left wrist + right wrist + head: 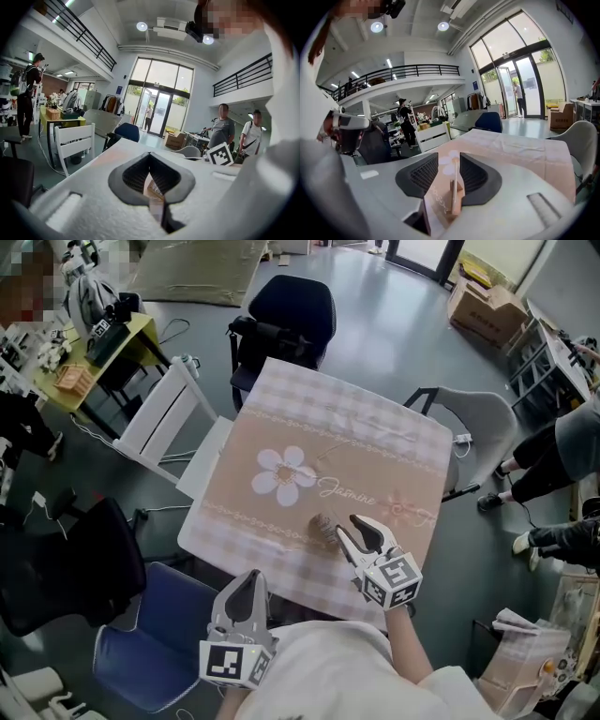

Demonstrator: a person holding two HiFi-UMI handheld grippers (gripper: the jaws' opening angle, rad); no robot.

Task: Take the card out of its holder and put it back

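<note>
A small wooden card holder stands on the pink tablecloth with a thin card upright in its slot, seen edge-on in the right gripper view. My right gripper is open, with one pad on each side of the card and a gap on both sides. In the head view the holder is a blurred shape just left of the right gripper, at the table's near side. My left gripper hangs off the table's front edge with its fingertips together. Nothing shows gripped between them in the left gripper view.
The square table carries a flower-print cloth. Around it stand a white slatted chair at the left, a black office chair at the far side, a grey chair at the right and a blue seat near me. People stand at the right.
</note>
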